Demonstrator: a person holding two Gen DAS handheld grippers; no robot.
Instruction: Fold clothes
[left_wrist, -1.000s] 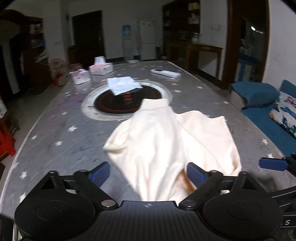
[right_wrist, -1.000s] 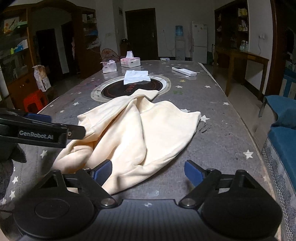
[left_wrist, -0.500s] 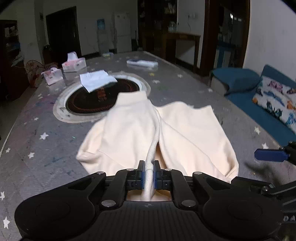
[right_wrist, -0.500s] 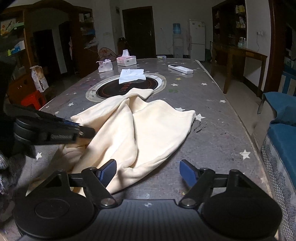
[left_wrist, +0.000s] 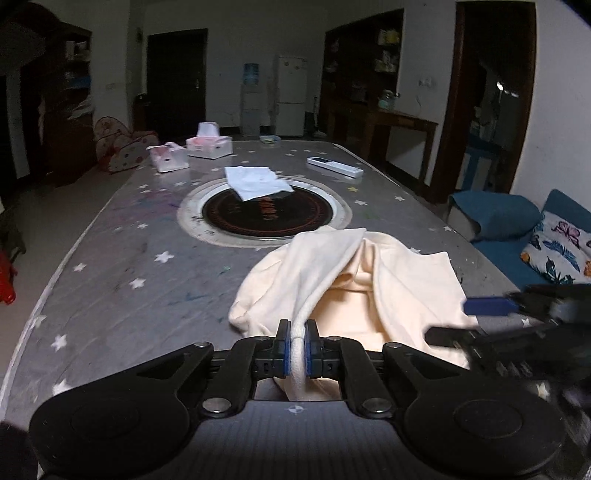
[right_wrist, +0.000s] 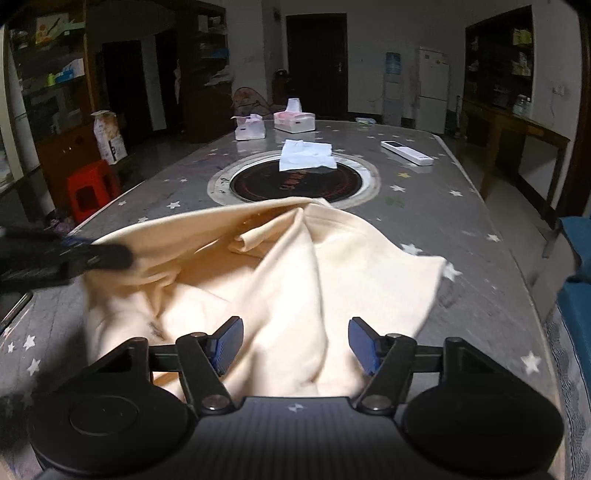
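Here the left gripper (left_wrist: 297, 349) pinches a thick edge of the cream garment (left_wrist: 402, 291), which is bunched just ahead on the table (left_wrist: 122, 280). The right gripper (right_wrist: 295, 345), its jaws just closing, straddles cloth without pressing; far beyond, two tissue boxes (right_wrist: 294, 122) show tissues poking out.

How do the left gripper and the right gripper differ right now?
The left gripper is shut on a fold of the cream garment; the right gripper has been closing but is open, its pads not pressing on the cloth between them. The left lifts its edge; the right grips nothing. Both have blue pads.
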